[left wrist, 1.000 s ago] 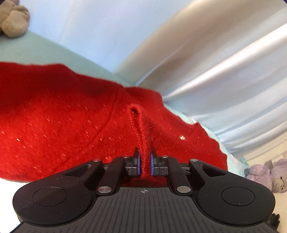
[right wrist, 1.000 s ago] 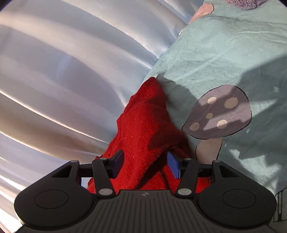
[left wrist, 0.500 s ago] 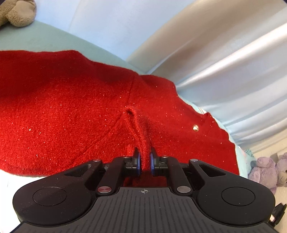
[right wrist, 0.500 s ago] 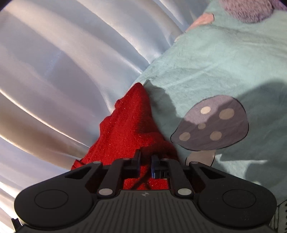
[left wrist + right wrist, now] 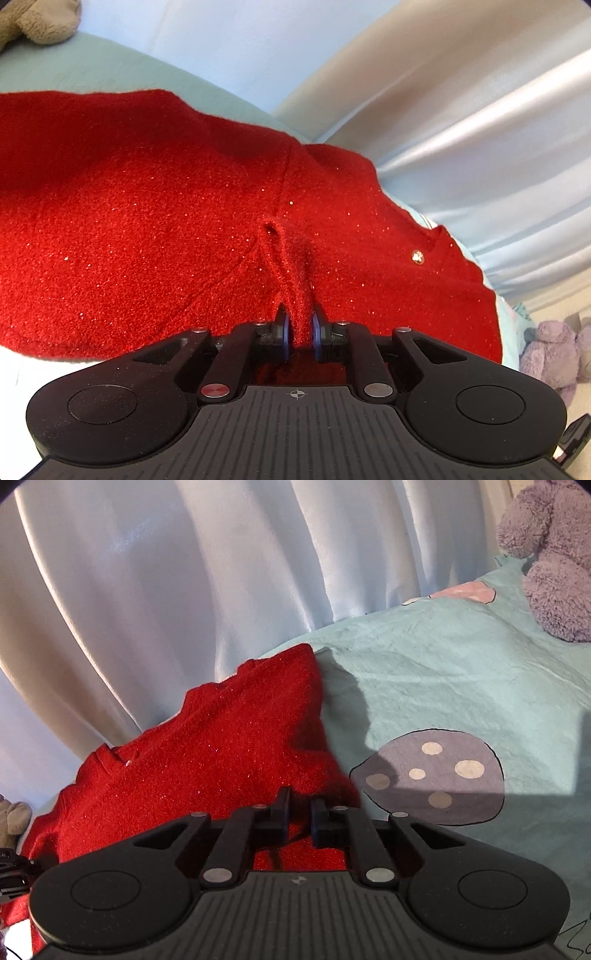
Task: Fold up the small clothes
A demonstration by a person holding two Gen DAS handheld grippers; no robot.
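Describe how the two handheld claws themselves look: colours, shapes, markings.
Both are matte black plastic. The left claw has blue pads, angled linkage bars with silver rivets and one red one, two round discs, and a ribbed base with a crosshair mark. The right claw looks alike, with all-silver rivets and a small centre emblem.

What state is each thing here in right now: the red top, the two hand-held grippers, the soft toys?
Red knit top: spread on the mint bedsheet, one ridge pinched up.
Left hand-held gripper: jaws opening, fabric ridge between its pads.
Right hand-held gripper: shut on the top's edge.
Purple plush toy: sitting on the sheet.
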